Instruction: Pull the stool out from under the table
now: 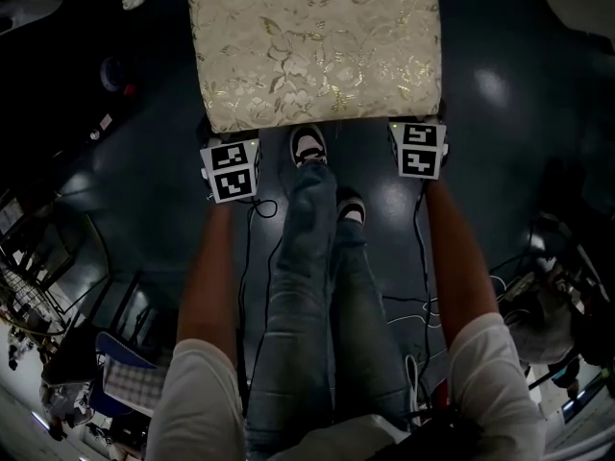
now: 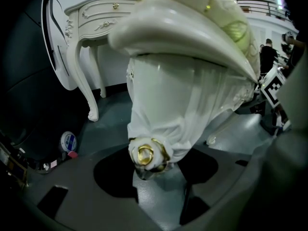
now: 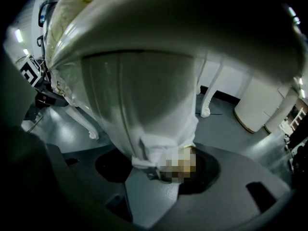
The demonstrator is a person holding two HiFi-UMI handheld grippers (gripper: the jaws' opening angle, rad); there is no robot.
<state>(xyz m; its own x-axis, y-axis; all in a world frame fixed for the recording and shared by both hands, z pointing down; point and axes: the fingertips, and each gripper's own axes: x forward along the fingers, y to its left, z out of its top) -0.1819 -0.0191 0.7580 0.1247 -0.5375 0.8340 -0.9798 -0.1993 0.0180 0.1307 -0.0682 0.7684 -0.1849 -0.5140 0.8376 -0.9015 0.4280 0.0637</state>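
Observation:
The stool (image 1: 317, 46), white with a cream floral cushion, stands on the dark floor at the top of the head view. My left gripper (image 1: 231, 157) is at its near left corner and my right gripper (image 1: 418, 142) at its near right corner. In the left gripper view the stool's carved corner leg with a gold rosette (image 2: 147, 154) sits between the jaws of the left gripper (image 2: 154, 177), which look closed on it. The right gripper (image 3: 159, 182) holds the other corner leg (image 3: 144, 95) the same way. A white table (image 2: 96, 20) stands behind the stool.
The person's legs and shoes (image 1: 307, 147) stand just behind the stool, between the grippers. Cables (image 1: 413, 305) trail on the floor. A small round blue-and-white thing (image 2: 69, 141) lies near the table's curved leg (image 2: 86, 81). A white cabinet (image 3: 257, 105) stands at the right.

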